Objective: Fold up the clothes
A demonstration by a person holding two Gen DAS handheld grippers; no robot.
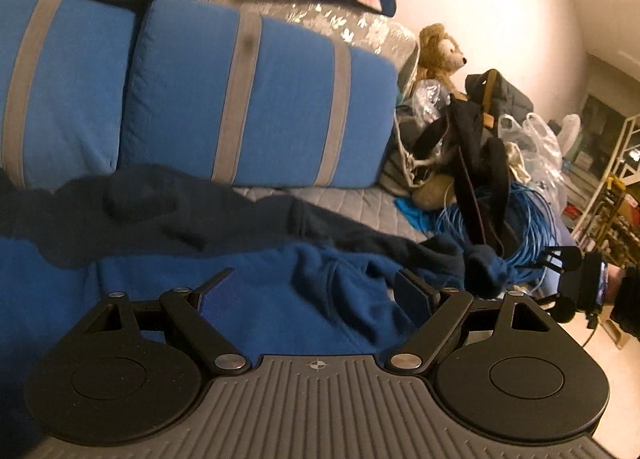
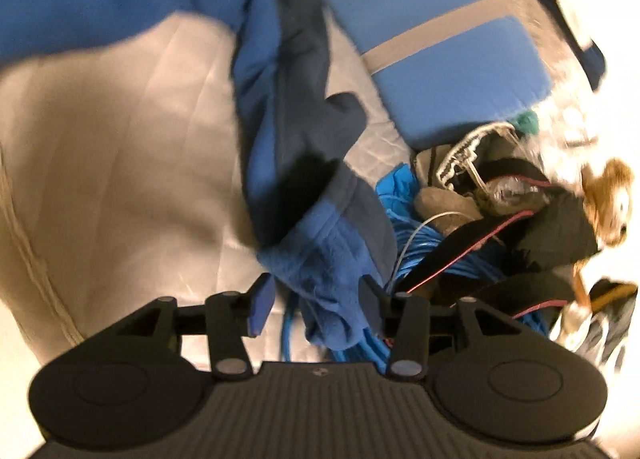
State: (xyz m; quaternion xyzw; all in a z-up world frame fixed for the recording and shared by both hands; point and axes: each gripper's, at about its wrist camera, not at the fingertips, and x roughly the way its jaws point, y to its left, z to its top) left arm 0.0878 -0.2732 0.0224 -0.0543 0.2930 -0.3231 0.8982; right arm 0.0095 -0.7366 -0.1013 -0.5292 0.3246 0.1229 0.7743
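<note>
Blue fleece garment (image 1: pixel 304 283) with navy trim lies spread over the grey quilted sofa seat (image 1: pixel 360 203) below the striped blue cushions (image 1: pixel 256 99), left gripper (image 1: pixel 316 291) jaws wide apart above it gripping nothing, right gripper (image 2: pixel 316 303) jaws parted with the cuff (image 2: pixel 332 291) loose between them.

The garment (image 1: pixel 304 283) lies on the sofa seat (image 1: pixel 360 203) before the cushions (image 1: pixel 256 99) — cable coil (image 1: pixel 532 219) at its right.
</note>
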